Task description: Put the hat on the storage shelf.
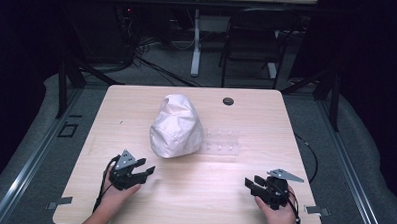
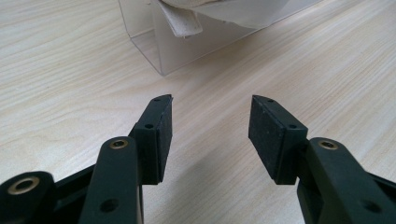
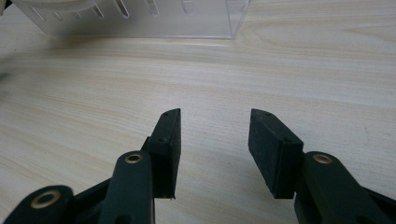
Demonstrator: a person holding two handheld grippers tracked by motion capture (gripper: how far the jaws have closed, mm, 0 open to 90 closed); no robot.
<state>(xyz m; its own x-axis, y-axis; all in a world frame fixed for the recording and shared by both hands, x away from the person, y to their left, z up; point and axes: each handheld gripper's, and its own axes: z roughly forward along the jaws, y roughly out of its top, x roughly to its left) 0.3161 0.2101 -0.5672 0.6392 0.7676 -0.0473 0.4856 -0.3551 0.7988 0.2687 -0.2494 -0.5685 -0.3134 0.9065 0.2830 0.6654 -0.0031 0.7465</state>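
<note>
Pale wood table (image 1: 193, 192) carries both hands low at its near edge: left gripper (image 1: 145, 170) and right gripper (image 1: 250, 185), jaws parted, empty. Between and beyond them a white cloth (image 1: 177, 127) drapes a clear plastic box (image 1: 224, 142).

The high camera looks forward and down over my whole bench (image 1: 193, 192). Each gripper camera rides low along my jaws, close to the wood, facing the clear box (image 3: 140, 21), which all three views share.
</note>
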